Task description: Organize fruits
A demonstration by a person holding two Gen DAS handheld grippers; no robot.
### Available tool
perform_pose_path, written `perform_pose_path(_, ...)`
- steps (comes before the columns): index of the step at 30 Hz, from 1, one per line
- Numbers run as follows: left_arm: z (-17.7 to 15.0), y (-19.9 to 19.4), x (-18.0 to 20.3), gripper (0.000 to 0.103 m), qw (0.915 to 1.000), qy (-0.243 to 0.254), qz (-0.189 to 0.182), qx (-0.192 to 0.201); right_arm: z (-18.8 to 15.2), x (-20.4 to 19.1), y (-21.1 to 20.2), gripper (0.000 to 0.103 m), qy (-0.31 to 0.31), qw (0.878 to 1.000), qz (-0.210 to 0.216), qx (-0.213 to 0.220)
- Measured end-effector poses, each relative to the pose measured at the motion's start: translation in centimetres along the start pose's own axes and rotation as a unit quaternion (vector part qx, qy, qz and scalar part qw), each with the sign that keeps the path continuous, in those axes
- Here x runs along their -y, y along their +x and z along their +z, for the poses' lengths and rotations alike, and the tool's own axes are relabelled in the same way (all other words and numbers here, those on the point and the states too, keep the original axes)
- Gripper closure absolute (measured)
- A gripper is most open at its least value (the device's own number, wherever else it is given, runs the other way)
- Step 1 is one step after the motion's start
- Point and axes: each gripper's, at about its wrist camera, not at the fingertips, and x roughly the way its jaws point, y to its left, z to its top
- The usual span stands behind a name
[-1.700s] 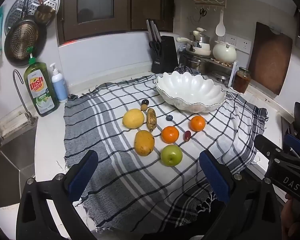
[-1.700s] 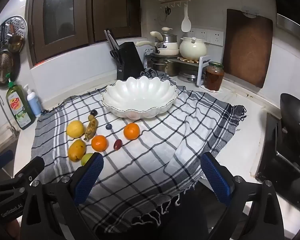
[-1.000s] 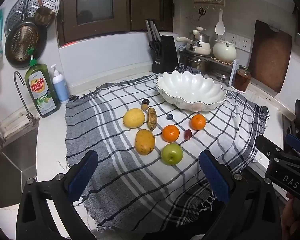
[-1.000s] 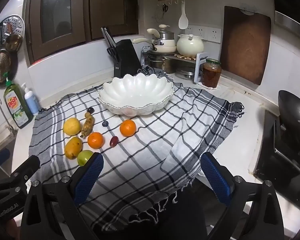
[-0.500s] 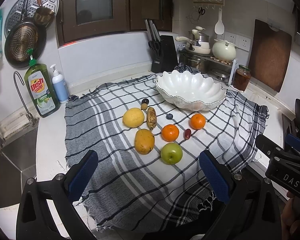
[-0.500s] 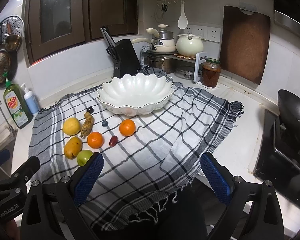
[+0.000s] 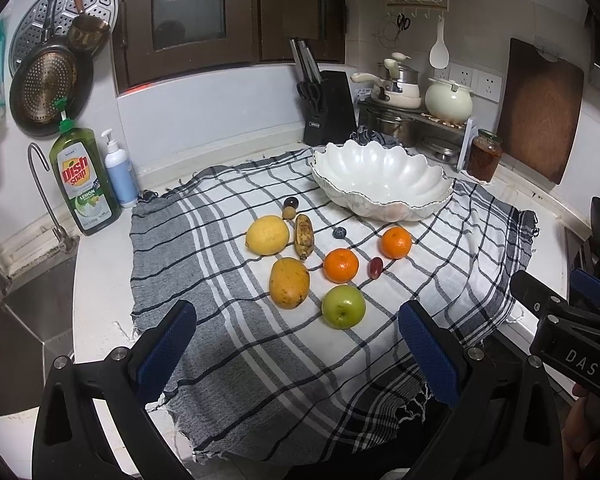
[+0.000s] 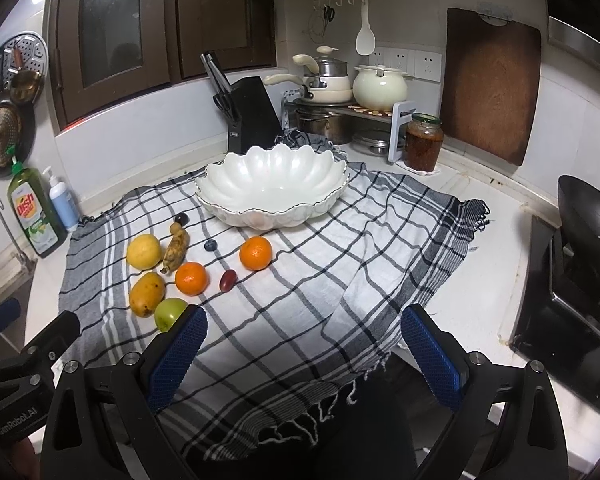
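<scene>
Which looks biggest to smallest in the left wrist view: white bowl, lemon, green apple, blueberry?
1. white bowl
2. lemon and green apple: about alike; the apple sits nearer the camera, so unranked
3. blueberry

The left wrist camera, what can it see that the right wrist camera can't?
Only the left wrist view shows the sink and the whole green apple. Only the right wrist view shows the black stove fully. Both show the white bowl, the two oranges, the checked cloth, the dish soap bottle, and an open hand-held gripper up front.
</scene>
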Motion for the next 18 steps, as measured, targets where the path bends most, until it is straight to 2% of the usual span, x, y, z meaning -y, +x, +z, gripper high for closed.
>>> perform_pose_path(18, -0.01, 0.08, -0.21, 0.000, 1.0000, 0.000, 0.000, 0.001, 0.01, 0.01, 0.04, 0.004, 0.000, 1.000, 0.001, -0.002)
